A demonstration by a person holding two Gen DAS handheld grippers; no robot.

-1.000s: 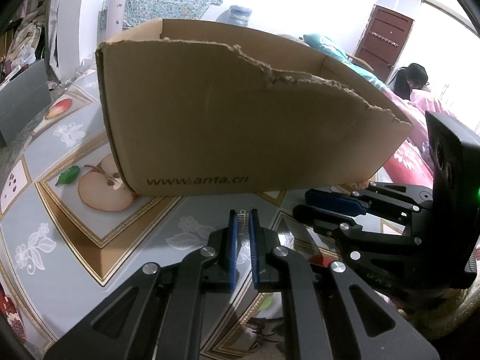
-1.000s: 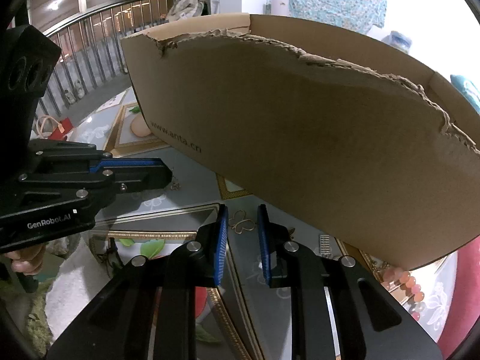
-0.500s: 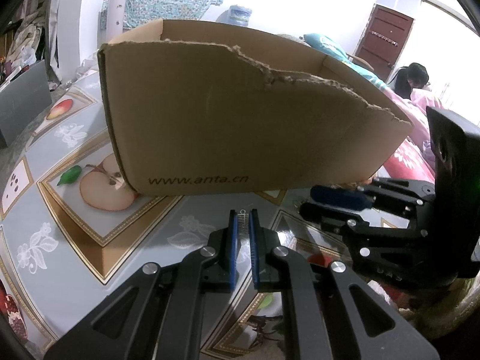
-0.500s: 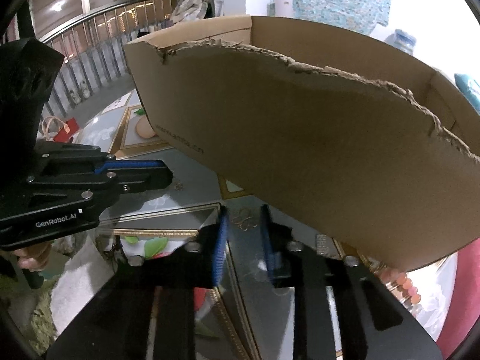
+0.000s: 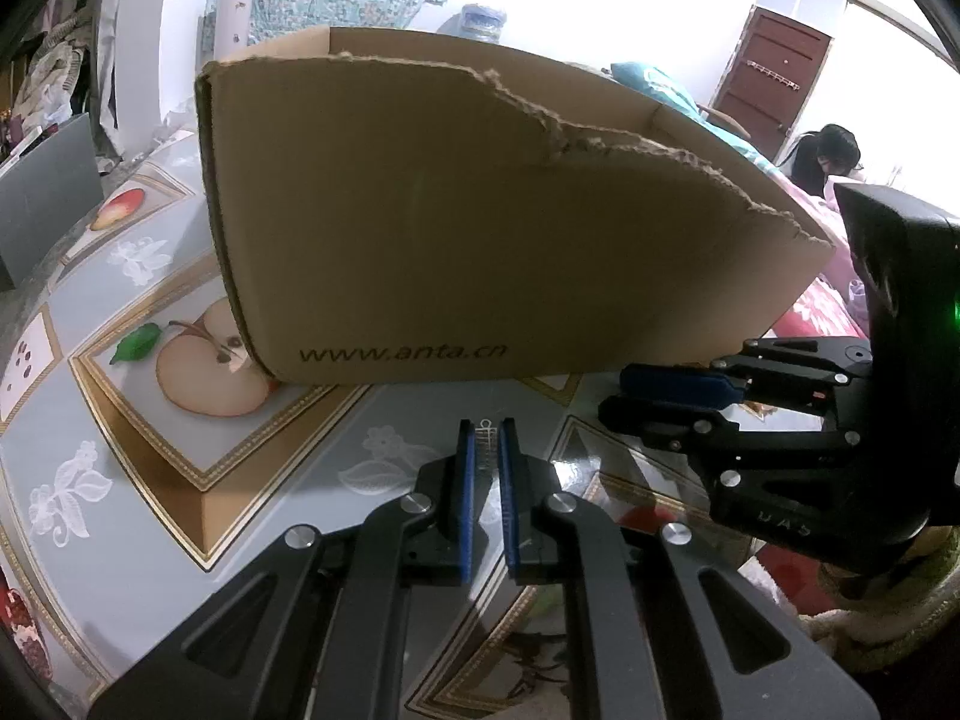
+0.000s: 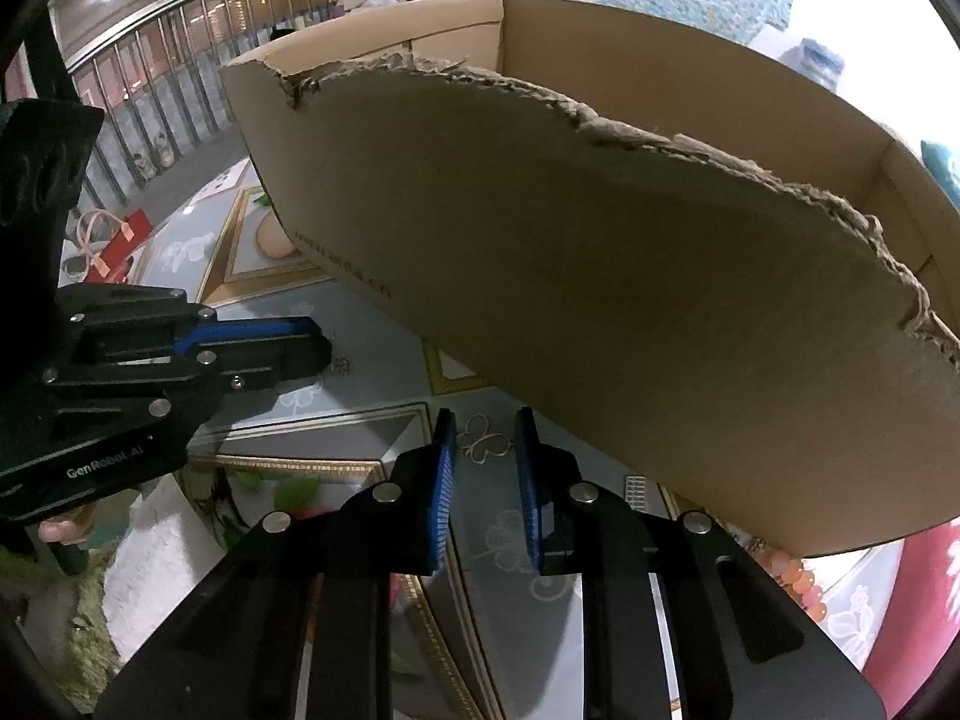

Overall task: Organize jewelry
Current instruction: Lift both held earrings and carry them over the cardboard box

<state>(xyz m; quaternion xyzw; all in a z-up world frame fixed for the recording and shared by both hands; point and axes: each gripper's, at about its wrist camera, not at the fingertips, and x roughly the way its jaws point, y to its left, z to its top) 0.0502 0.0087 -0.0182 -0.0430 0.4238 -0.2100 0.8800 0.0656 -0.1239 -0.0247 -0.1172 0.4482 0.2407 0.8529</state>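
Note:
My left gripper [image 5: 486, 438] hovers low over the table, shut on a small silver toothed piece [image 5: 485, 433] at its fingertips. The same gripper enters the right wrist view from the left [image 6: 318, 354]. My right gripper [image 6: 483, 441] points down at a gold clover-shaped charm [image 6: 483, 445] lying on the table between its fingertips. Its jaws are closing, and a thin gap still shows at each pad. From the side it appears as the right gripper [image 5: 618, 399] close to the box. A torn cardboard box [image 5: 480, 228] [image 6: 600, 300] stands just behind both.
A second silver toothed piece [image 6: 636, 489] and a pink bead bracelet [image 6: 792, 576] lie by the box's near wall. The table [image 5: 150, 510] has a fruit-print cover. A person [image 5: 834, 150] sits far back right, and a railing [image 6: 180, 60] runs behind on the left.
The right gripper's jaws widened a little, then narrowed again around the gold charm, and it tilted slightly. The left gripper stayed put with the silver piece.

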